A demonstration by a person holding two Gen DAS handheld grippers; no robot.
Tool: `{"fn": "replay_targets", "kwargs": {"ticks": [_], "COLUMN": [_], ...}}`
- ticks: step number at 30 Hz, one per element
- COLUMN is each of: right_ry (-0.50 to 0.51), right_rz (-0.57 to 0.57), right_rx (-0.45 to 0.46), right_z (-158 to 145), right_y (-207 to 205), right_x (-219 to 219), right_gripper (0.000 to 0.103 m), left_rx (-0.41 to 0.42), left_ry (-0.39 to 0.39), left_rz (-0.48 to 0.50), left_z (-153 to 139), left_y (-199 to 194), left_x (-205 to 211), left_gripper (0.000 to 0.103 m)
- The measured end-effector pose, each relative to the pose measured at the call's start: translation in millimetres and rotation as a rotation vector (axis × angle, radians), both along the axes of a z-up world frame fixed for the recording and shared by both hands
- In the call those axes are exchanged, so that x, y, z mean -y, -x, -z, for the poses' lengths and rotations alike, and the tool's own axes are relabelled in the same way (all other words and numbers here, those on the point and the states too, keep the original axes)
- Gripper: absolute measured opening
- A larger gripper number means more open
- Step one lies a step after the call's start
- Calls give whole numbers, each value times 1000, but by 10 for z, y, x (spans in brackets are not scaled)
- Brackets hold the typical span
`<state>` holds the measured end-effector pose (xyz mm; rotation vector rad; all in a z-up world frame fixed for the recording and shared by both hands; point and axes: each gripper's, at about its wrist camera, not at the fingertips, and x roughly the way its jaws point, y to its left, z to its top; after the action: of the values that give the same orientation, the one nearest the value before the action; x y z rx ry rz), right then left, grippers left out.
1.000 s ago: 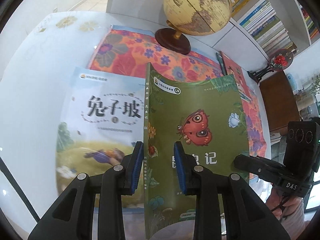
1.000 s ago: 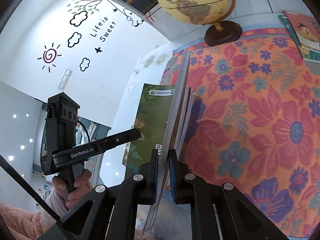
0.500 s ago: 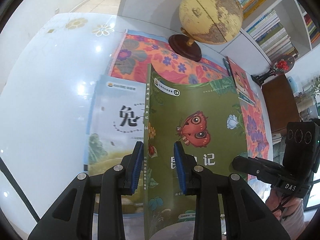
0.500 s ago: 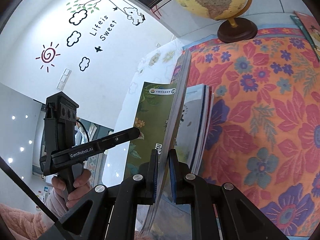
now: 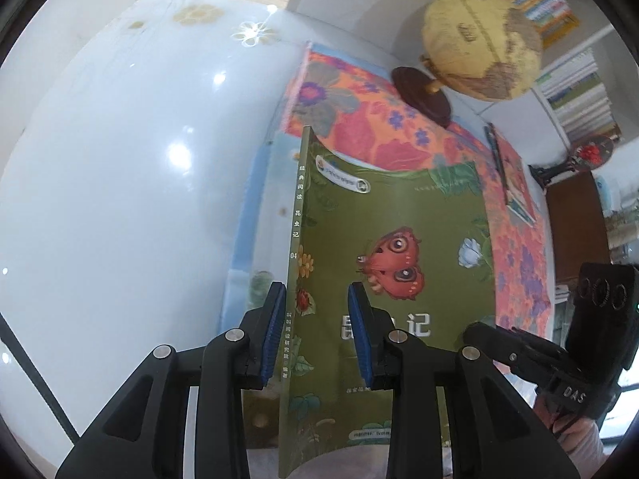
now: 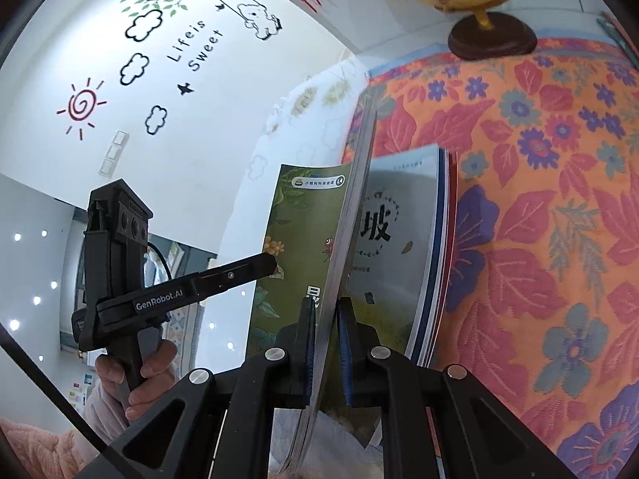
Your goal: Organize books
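Observation:
A green book with a red butterfly on its cover stands on edge in the air, held from both sides. My left gripper is shut on its spine end, with the spine between the blue pads. My right gripper is shut on the green book's page edge. Directly beneath lies a pale blue book, flat on the floral mat. In the left wrist view only a strip of this pale blue book shows left of the spine. A person's hand holds the left gripper's handle.
A globe on a dark wooden base stands at the far edge of the orange floral mat. Another book lies on the mat's right side. The glossy white table spreads to the left. Bookshelves fill the back right.
Both grippers have carried the green book sideways and lower over the pale blue book. That book is now mostly hidden in the left wrist view and more exposed in the right one.

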<state>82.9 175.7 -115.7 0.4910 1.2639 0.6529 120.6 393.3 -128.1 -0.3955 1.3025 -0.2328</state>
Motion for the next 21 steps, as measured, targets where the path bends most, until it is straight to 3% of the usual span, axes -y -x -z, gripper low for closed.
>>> {"fn": "replay_targets", "kwargs": {"ticks": [18, 21], "right_ry": [75, 70], "right_rz": [67, 74], "right_rx": [-85, -87], "right_z": [330, 329], "right_y": [-65, -41], "right_x": [52, 56], "right_gripper": [14, 14], "left_rx": [-42, -45], "left_ry": [-24, -86], "left_rz": [-35, -52], "left_z": [168, 142], "left_y": [-87, -86], "left_x": [-124, -101], "left_gripper": [31, 33]}}
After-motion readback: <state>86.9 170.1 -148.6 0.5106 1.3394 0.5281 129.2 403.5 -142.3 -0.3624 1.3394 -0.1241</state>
